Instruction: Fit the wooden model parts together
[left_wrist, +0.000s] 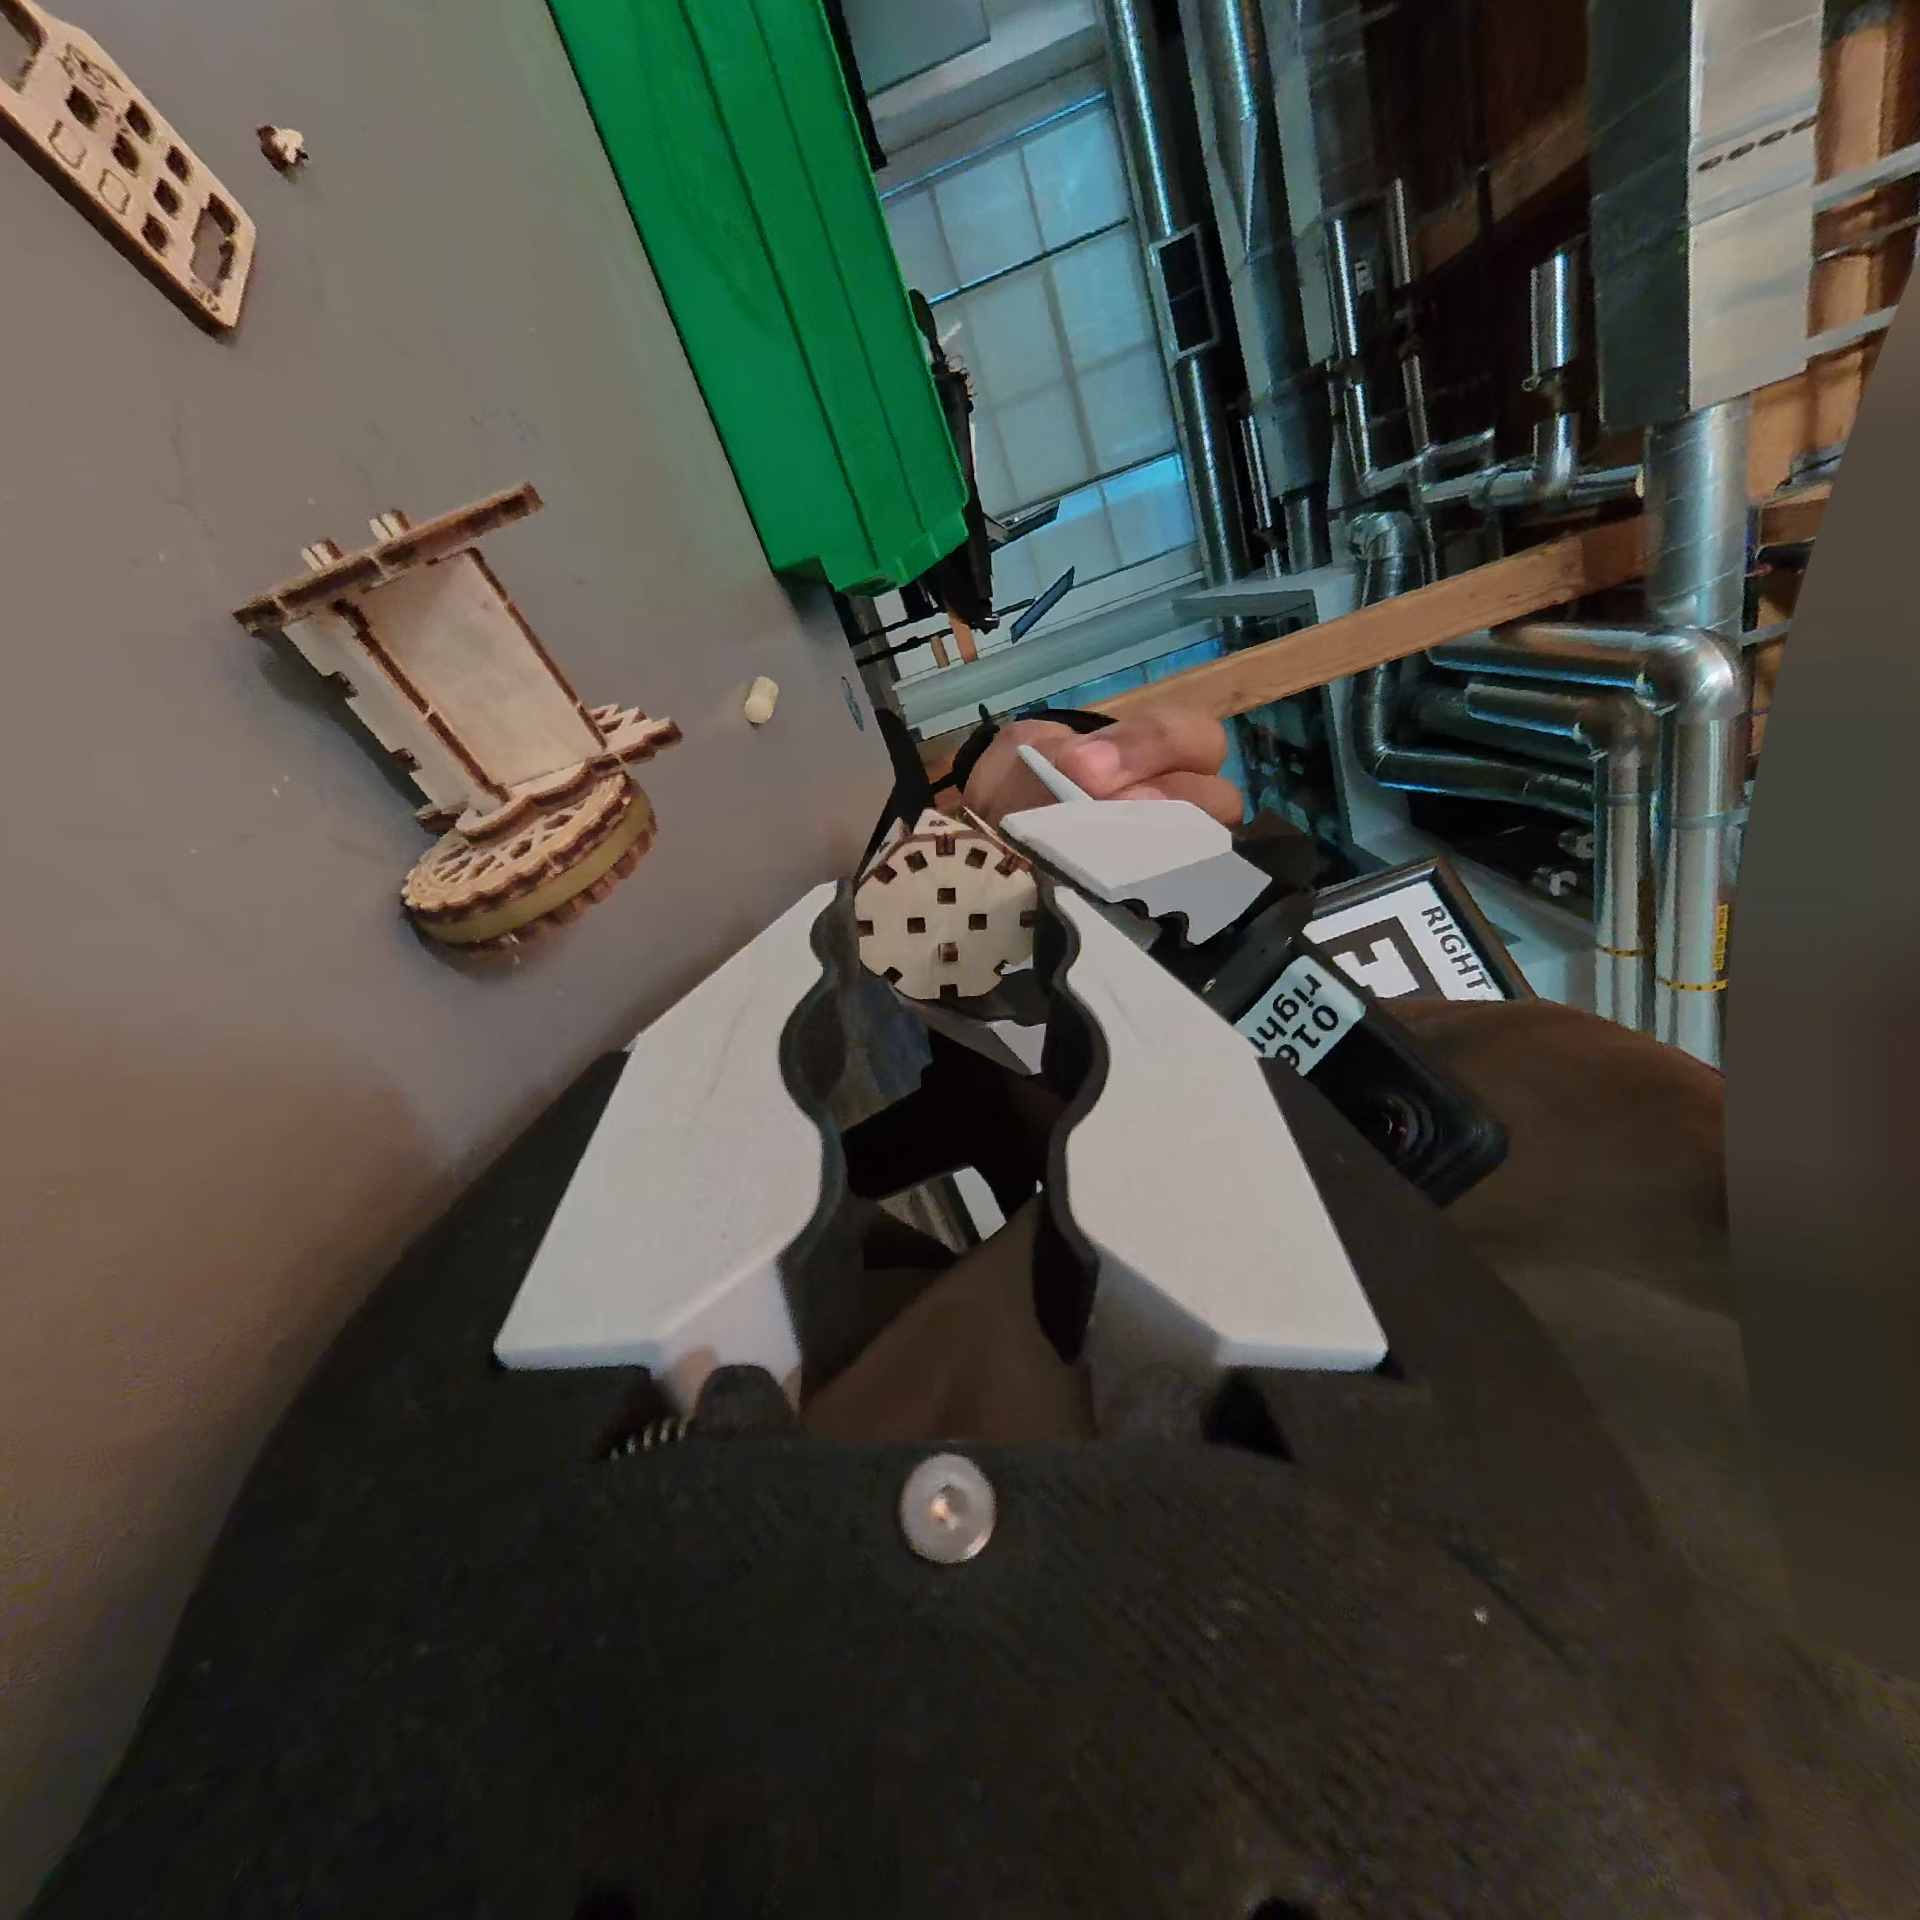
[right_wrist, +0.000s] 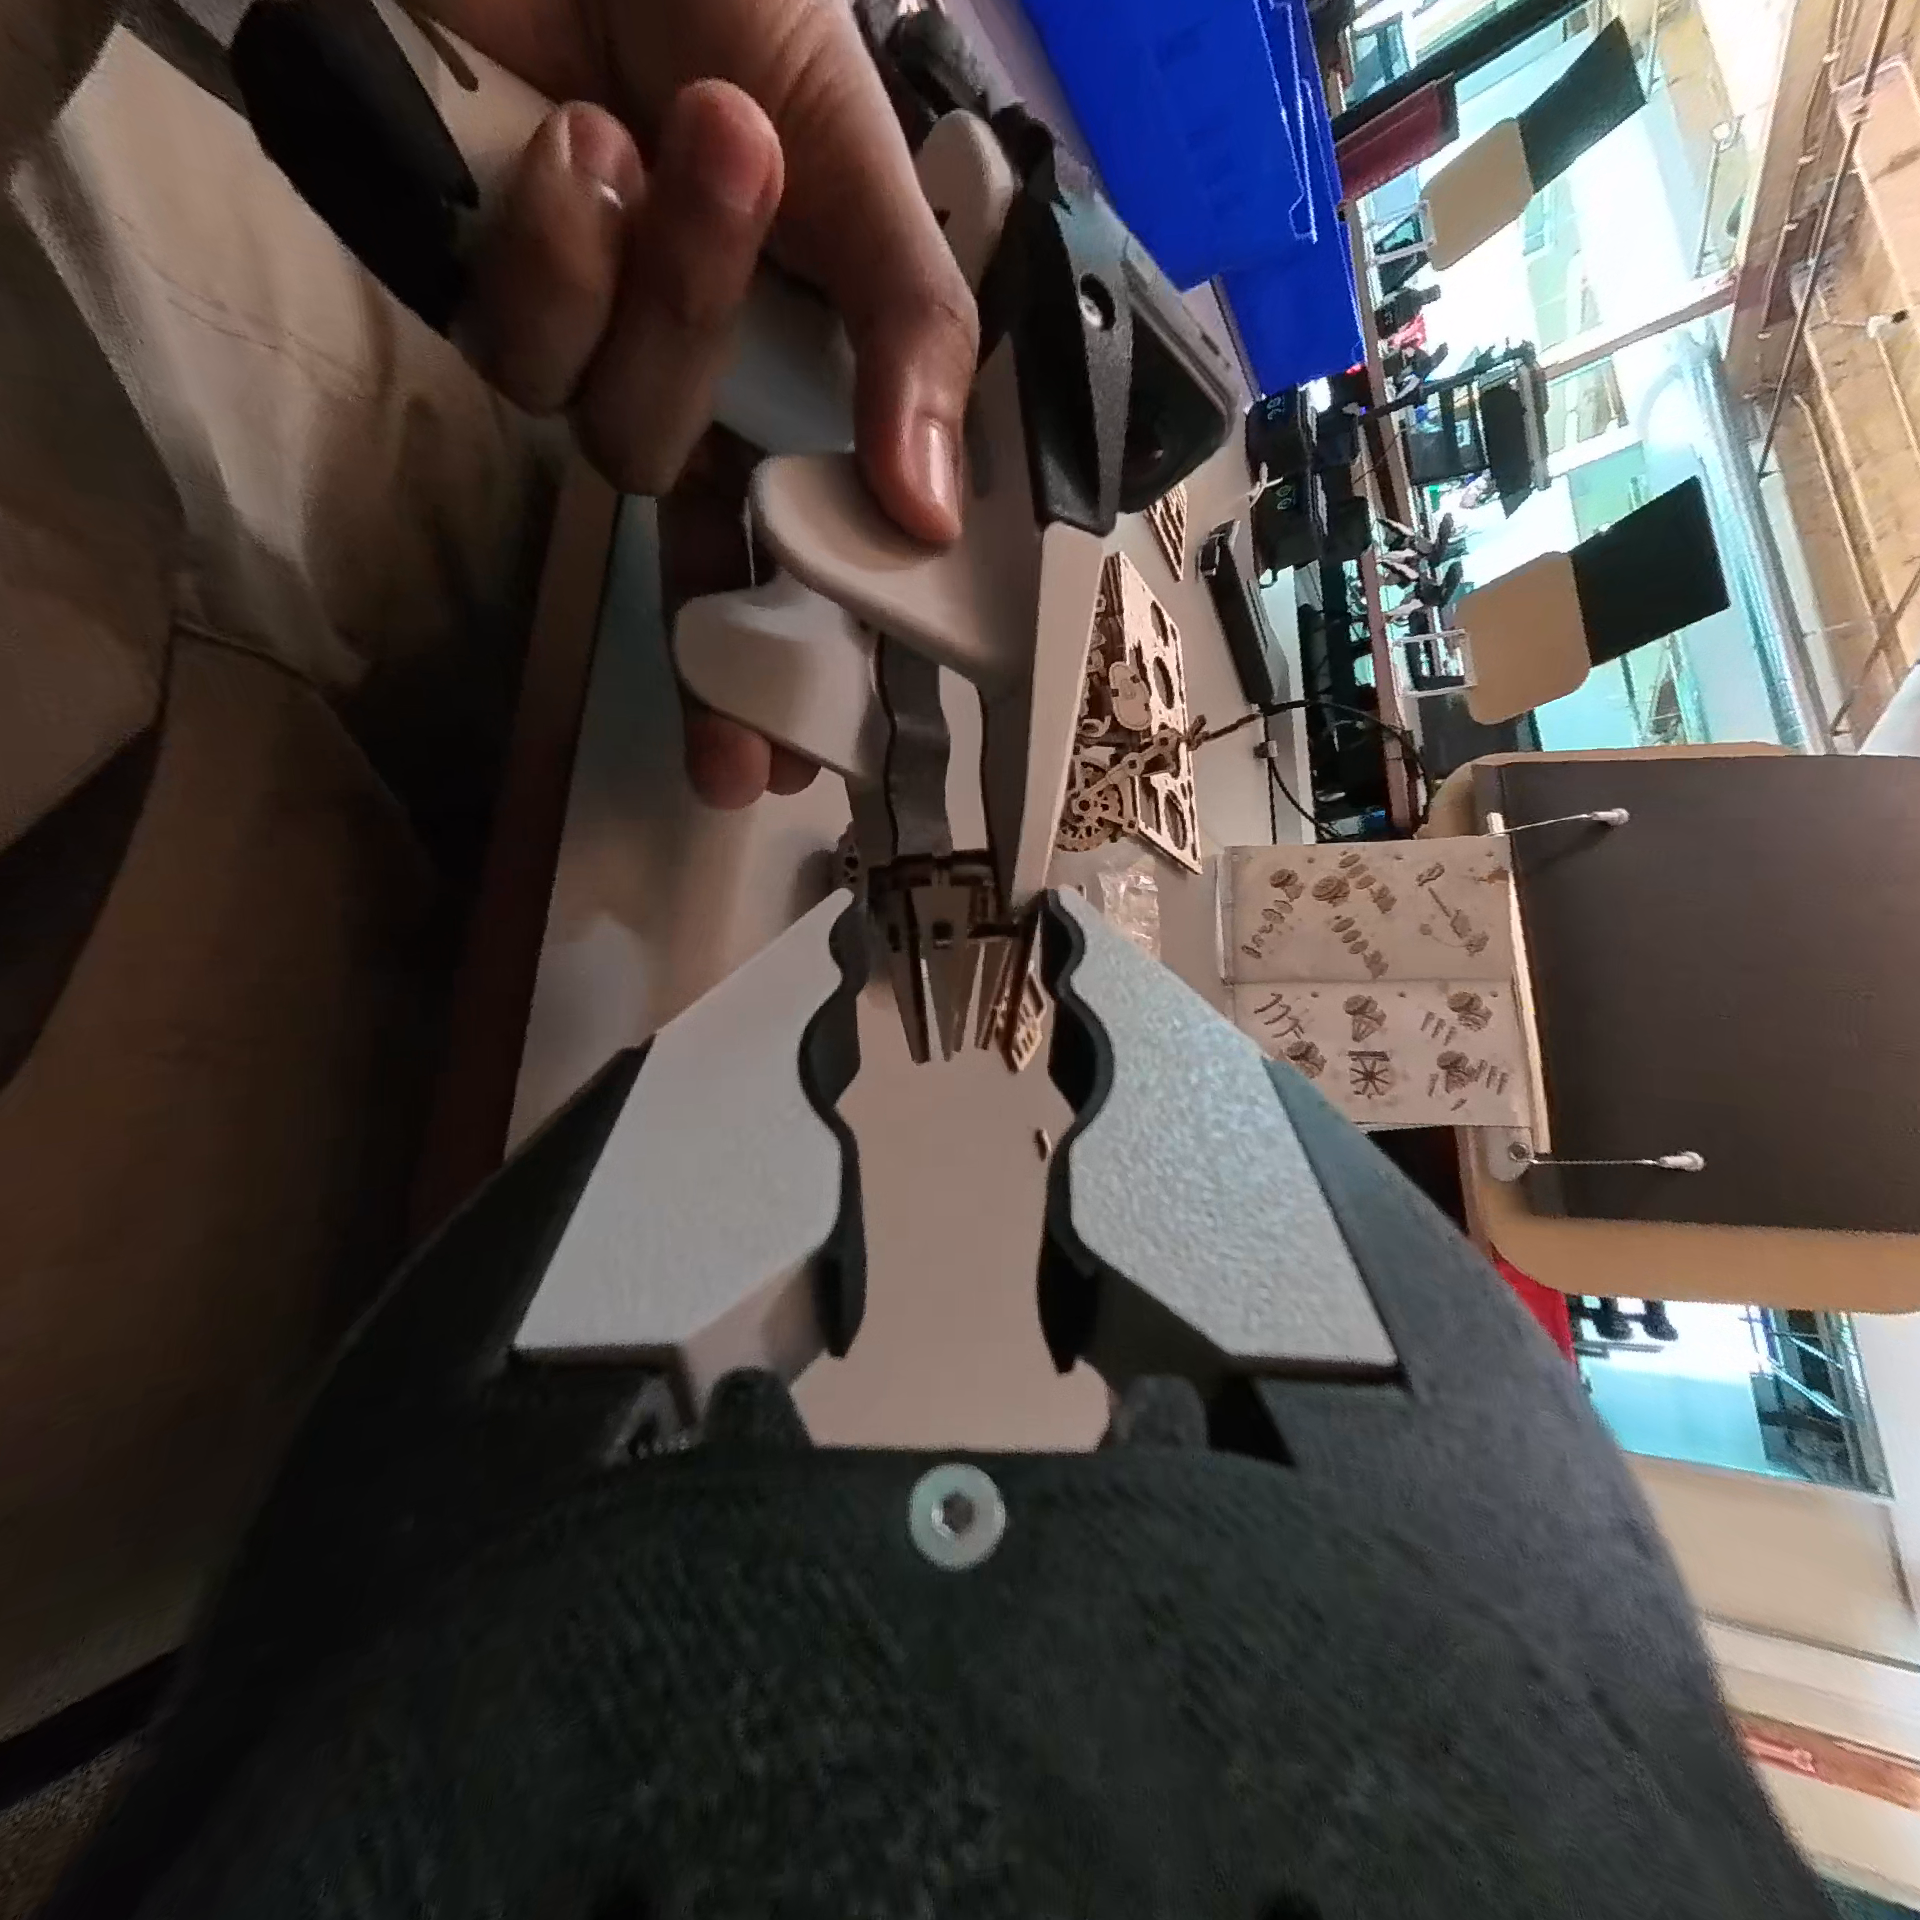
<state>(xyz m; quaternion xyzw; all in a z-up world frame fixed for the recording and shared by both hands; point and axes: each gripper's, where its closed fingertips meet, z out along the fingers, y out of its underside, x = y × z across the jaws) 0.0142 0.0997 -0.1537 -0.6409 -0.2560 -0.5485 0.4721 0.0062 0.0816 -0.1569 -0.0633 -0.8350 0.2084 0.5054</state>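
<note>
- Far left in my left wrist view, a punched wooden sheet lies flat on the grey table; below it the part-built wooden tower lies on its side, its gear-wheel base toward me, well apart from both claws.
- At centre, my left gripper pinches the slotted wooden disc by its rim, face toward the camera, held up off the table.
- Just right of it, my right gripper comes in from the other side, its tips at the disc's far edge.
- In my right wrist view, the right gripper is pressed onto the ribbed wooden cluster behind that disc; ribs run along my fingers.
- I judge both claws share one piece, so any push should go along the rib axis.
</note>
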